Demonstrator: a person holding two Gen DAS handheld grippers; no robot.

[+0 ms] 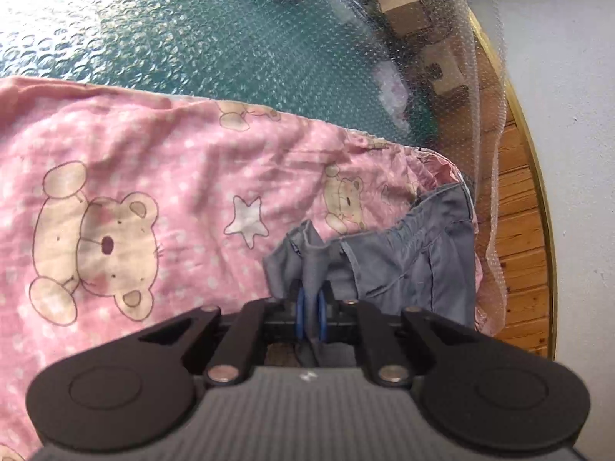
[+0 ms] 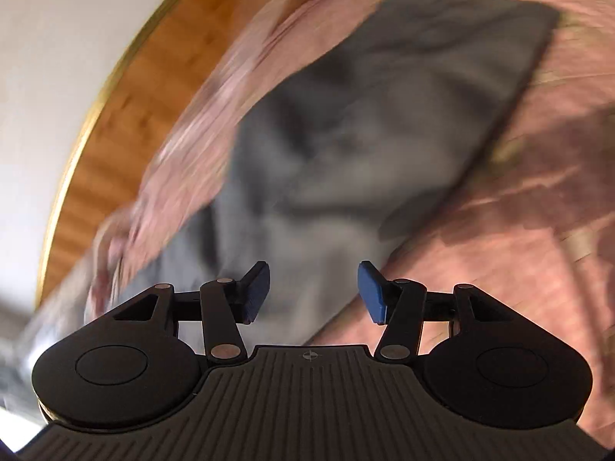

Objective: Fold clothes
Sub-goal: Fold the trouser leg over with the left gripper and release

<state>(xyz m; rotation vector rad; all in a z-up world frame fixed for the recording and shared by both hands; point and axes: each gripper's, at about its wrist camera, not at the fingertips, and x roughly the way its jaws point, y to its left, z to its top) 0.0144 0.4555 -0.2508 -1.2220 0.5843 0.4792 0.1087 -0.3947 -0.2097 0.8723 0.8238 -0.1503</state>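
Grey garment (image 1: 415,257): lying on the pink bear-print cloth (image 1: 115,176), near its edge. Left gripper (image 1: 310,307) pinches a garment fold; right gripper (image 2: 312,294) hovers above, jaws apart, empty. Step: mid-fold; next, likely carrying the pinched edge across.

Both wrist views close, angled down, sharing grey garment (image 1: 415,265) on pink sheet (image 1: 153,176)

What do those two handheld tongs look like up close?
Both look alike. The left tongs and right tongs have matte black linkage arms with silver rivets, two round black discs at the sides, a ribbed grey body bearing a small white crosshair mark, and blue rubbery pads on the fingertips. No cables or sleeves show.
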